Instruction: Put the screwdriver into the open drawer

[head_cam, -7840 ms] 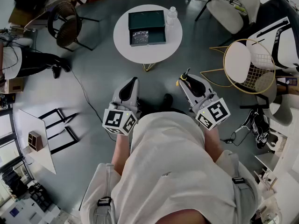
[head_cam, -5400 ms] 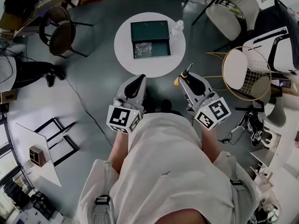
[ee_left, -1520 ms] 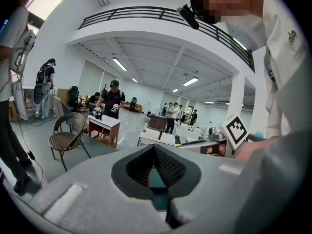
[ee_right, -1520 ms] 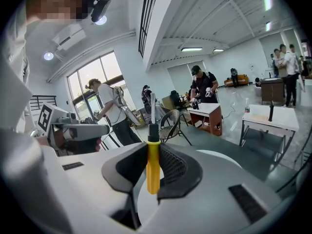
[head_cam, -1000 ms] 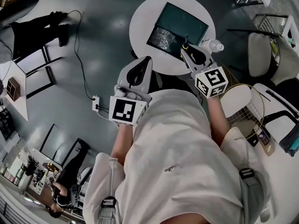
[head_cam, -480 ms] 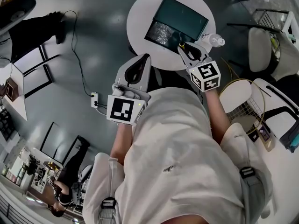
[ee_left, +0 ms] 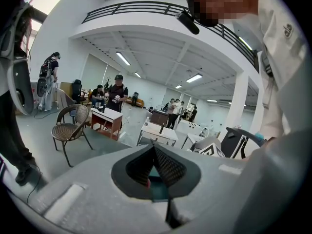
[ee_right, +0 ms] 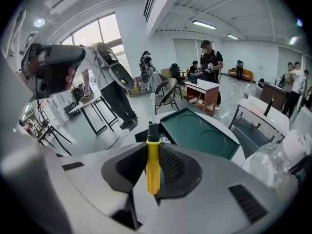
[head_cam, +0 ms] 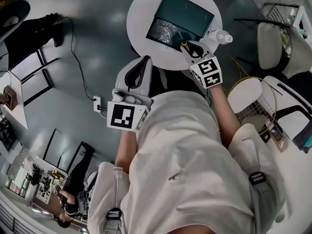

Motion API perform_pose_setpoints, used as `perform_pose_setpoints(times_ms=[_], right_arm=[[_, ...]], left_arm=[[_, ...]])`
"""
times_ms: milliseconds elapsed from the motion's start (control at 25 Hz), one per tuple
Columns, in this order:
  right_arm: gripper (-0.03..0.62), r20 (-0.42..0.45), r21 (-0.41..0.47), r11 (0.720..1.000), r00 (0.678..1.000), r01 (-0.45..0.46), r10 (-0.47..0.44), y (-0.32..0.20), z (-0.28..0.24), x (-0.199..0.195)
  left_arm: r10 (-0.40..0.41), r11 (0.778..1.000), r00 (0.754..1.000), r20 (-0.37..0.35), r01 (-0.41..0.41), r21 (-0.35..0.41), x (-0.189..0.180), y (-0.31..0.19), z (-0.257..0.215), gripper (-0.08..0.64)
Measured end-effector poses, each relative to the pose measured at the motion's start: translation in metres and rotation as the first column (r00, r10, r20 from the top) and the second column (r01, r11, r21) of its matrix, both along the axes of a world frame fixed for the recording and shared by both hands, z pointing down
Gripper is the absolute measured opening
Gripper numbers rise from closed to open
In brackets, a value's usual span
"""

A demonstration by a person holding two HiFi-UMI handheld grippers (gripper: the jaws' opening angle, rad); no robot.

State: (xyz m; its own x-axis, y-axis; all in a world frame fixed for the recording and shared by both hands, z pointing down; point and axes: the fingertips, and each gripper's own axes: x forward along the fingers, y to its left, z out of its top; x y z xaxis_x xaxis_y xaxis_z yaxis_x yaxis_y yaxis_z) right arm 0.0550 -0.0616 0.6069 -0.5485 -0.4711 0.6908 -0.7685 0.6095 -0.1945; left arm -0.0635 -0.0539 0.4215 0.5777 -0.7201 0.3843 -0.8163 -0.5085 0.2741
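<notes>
Head view is showing the round white table (head_cam: 139, 14) lying at twelve o'clock from the person. It is carrying a dark green flat cabinet (head_cam: 189, 12) whose open drawer (head_cam: 163, 32), holding something crinkled and silvery, is sticking out toward seven o'clock. The right gripper (head_cam: 185, 45) is hovering at the drawer's four o'clock corner, its jaws clamping the yellow-handled screwdriver (ee_right: 153, 165), shaft pointing ahead at the drawer. The left gripper (head_cam: 145, 60) is hanging off the table at six o'clock, jaws pressed together on nothing. Carrying is looking nearly done, by my judgement; lowering the tool into the drawer and releasing it are remaining.
</notes>
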Motion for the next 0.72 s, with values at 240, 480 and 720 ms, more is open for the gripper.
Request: perform_pose_setpoints(times_ms=[240,480,720], right_arm=[[0.080,-0.063,-0.011,0.999,0.997,0.039,-0.039,-0.004,0.021,0.005],[0.080,-0.086,-0.034,0.998,0.995,0.051,-0.053,-0.007,0.038,0.006],[0.081,-0.102,-0.062,0.995,0.992,0.073,-0.079,-0.008,0.053,0.000]], left_arm=[[-0.013,1.000,1.000,-0.017,0.013,-0.012,0.001,-0.003,0.003,0.011],[0.002,1.000,1.000,-0.015,-0.002,-0.018,0.008,-0.005,0.005,0.011],[0.005,1.000,1.000,-0.007,-0.005,-0.022,0.007,-0.007,0.005,0.011]])
